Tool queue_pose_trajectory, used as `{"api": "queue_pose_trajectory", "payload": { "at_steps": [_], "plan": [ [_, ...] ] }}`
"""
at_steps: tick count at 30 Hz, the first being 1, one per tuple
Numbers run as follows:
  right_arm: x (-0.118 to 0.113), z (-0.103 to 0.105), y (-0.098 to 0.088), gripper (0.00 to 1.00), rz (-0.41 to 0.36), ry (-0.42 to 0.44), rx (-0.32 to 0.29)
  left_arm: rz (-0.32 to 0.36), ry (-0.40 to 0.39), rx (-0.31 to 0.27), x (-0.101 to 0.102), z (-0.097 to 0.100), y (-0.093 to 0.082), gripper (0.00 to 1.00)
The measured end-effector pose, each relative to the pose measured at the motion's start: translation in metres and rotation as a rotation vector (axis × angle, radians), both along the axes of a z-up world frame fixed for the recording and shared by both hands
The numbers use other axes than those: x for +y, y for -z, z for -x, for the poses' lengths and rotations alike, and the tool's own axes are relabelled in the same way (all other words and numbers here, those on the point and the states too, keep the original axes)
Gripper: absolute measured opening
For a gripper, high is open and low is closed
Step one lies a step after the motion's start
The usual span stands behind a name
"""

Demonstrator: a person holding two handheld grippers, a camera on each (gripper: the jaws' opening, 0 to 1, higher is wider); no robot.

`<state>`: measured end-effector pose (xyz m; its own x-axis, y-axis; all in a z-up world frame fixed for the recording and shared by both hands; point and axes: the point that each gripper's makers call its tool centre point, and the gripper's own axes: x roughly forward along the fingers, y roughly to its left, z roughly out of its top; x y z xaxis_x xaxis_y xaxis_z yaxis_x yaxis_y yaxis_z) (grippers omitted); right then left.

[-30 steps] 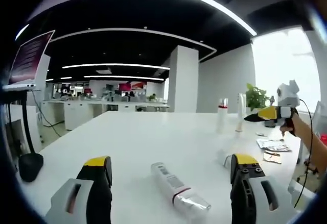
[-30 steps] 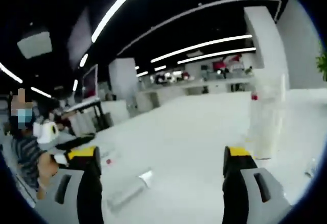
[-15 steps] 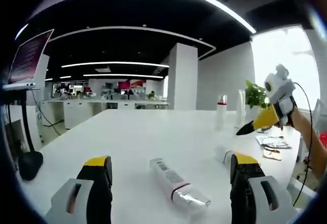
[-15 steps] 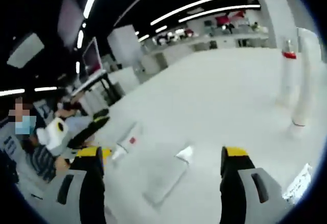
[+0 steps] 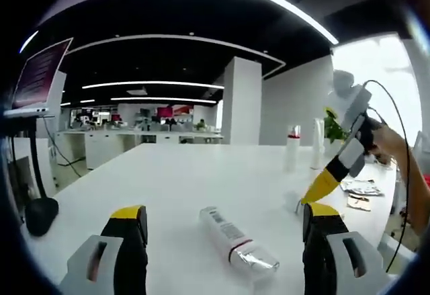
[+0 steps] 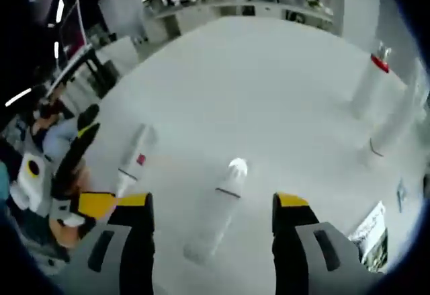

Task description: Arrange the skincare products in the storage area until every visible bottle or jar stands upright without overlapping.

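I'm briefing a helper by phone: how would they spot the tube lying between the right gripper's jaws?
Start at the white table. Near its edge, between the open right gripper jaws, lies a white tube, white cap pointing away. Unlike the tube with the red mark beside it, it shows no red, and the two bottles farther off stand upright.

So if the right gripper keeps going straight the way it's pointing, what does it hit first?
Most likely the lying white bottle, which sits between the right gripper's open jaws, cap pointing away. Depth is unclear, but nothing else lies nearer in that line.
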<state>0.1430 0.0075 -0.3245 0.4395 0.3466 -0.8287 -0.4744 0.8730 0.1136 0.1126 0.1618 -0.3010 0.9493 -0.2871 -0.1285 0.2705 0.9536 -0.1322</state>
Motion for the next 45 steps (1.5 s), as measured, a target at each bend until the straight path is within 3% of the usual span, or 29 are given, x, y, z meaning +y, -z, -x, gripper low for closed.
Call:
{"api": "queue_pose_trajectory", "payload": {
  "at_steps": [3, 7, 15, 18, 21, 31, 37, 40, 44, 45],
  "plan": [
    [0.001, -0.002, 0.006, 0.56, 0.019, 0.029, 0.046, -0.001, 0.000, 0.005, 0.000, 0.000, 0.002, 0.99],
    [0.001, -0.006, 0.021, 0.53, 0.056, 0.057, 0.120, -0.005, 0.002, 0.008, -0.001, 0.000, 0.003, 0.99],
    [-0.001, -0.014, 0.033, 0.42, 0.136, 0.095, 0.172, -0.007, 0.001, 0.012, -0.001, -0.001, 0.004, 0.99],
    [-0.001, -0.014, 0.035, 0.34, 0.161, 0.099, 0.186, -0.007, 0.000, 0.012, -0.001, -0.001, 0.004, 0.99],
    [-0.017, -0.019, 0.038, 0.21, 0.278, 0.134, 0.171, -0.007, 0.001, 0.010, 0.000, -0.001, 0.003, 0.99],
    [-0.009, -0.016, 0.039, 0.19, 0.256, 0.092, 0.161, -0.006, -0.007, 0.006, 0.002, 0.001, 0.002, 0.99],
    [-0.002, -0.021, 0.021, 0.19, 0.195, 0.048, 0.012, -0.007, -0.005, 0.007, 0.000, 0.000, 0.004, 0.99],
    [0.005, -0.026, 0.005, 0.19, 0.145, 0.024, -0.099, -0.010, 0.000, 0.004, -0.002, 0.000, 0.004, 0.99],
    [0.026, -0.032, -0.023, 0.19, 0.021, -0.065, -0.314, -0.006, 0.009, -0.002, -0.006, 0.001, 0.003, 0.99],
    [0.028, -0.032, -0.025, 0.19, 0.007, -0.068, -0.325, -0.007, 0.011, -0.003, -0.007, 0.002, 0.002, 0.99]
  ]
}}
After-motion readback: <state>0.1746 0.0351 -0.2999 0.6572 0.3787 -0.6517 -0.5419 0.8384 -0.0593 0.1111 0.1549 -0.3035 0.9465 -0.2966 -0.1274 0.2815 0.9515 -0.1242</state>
